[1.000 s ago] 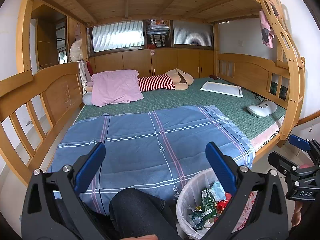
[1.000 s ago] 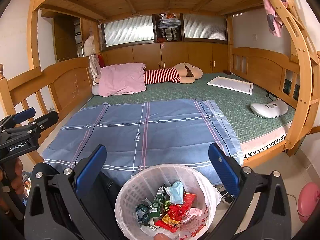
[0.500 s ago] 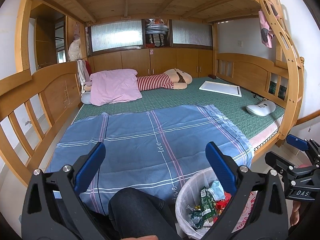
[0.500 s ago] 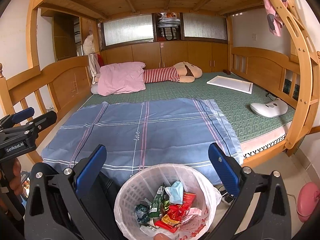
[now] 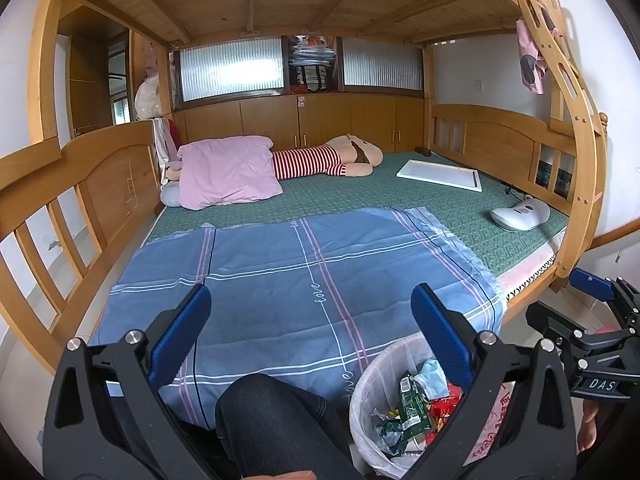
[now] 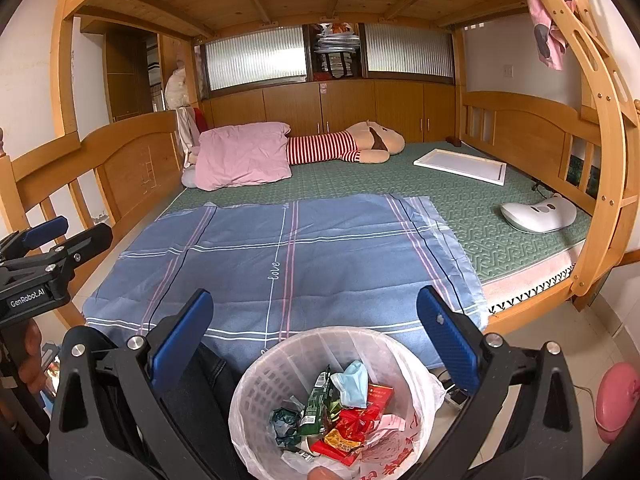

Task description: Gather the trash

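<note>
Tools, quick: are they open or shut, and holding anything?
Left tool: open, holding nothing.
Right tool: open, holding nothing, above the trash basket.

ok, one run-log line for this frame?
left tool open, empty | right tool open, empty | trash bin holds wrappers | blue sheet bare

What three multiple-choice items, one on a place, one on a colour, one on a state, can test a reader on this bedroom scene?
1. Where does the trash bin stand?
A. on the bed
B. on the floor by the bed's near edge
C. on the white board

2. What colour is the pillow?
A. pink
B. green
C. yellow

3. How are the two grippers?
A. both open and empty
B. both shut on wrappers
C. only the left open

Key: 1 B, the bin sits below the blue sheet. 2 A, the pillow is pink. 3 A, the right gripper and left gripper show wide jaws holding nothing.
</note>
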The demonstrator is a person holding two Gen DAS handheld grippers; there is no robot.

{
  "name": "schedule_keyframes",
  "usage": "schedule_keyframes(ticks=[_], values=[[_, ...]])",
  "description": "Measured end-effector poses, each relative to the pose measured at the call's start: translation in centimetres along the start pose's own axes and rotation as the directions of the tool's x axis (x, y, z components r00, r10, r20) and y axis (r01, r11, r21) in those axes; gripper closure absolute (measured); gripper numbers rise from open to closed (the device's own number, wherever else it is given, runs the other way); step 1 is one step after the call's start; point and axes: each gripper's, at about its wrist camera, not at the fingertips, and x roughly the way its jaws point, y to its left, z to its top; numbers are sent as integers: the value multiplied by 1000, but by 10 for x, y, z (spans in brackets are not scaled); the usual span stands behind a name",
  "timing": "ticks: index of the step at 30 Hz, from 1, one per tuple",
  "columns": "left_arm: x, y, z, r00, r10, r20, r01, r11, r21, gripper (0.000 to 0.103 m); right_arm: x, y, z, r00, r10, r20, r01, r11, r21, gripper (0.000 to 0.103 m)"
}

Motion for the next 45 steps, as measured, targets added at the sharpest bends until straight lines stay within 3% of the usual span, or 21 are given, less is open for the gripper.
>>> schedule_keyframes(ticks=[45], values=[[6, 2, -11, 999, -27, -27, 27, 1000, -6, 3, 9, 0, -6, 1000, 3, -22, -2, 1000, 11, 3]])
